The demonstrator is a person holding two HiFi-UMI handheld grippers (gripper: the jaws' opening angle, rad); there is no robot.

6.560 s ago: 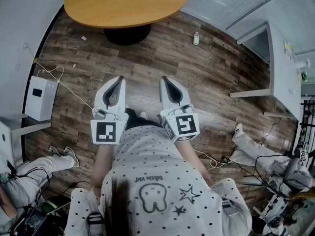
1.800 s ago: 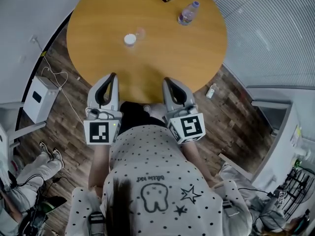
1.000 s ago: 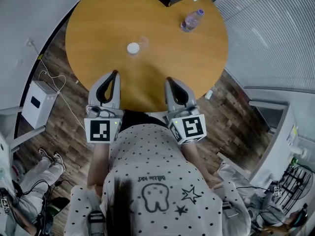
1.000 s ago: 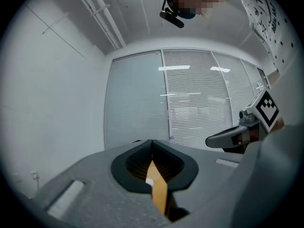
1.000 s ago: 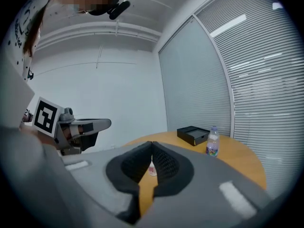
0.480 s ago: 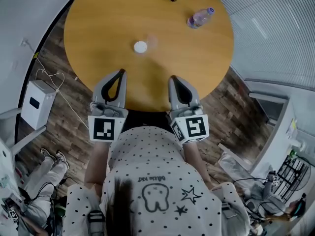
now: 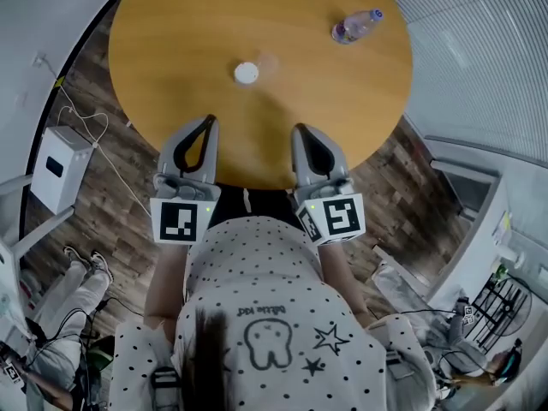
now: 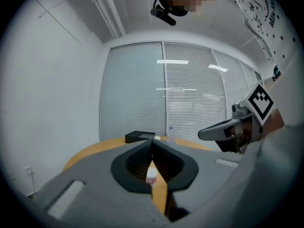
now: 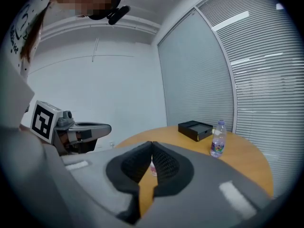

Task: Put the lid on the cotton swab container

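Both grippers closed and empty at the table's near edge, container well ahead of them

The round light-brown wooden table [image 7: 171, 41] fills the upper head view, and the person in a white polka-dot shirt [image 7: 274, 315] stands at its near edge. The grey left gripper [image 7: 208, 122] and grey right gripper [image 7: 299, 130] are held side by side over that edge, each with its jaws pressed together on nothing. A flat black box [image 9: 195, 129] and a clear plastic water bottle [image 7: 355, 26] sit at the far side. The small white round cotton swab container [image 7: 246, 73] stands upright near the table's middle, well apart from both grippers, with a faint clear piece [image 7: 267, 62] just beside it
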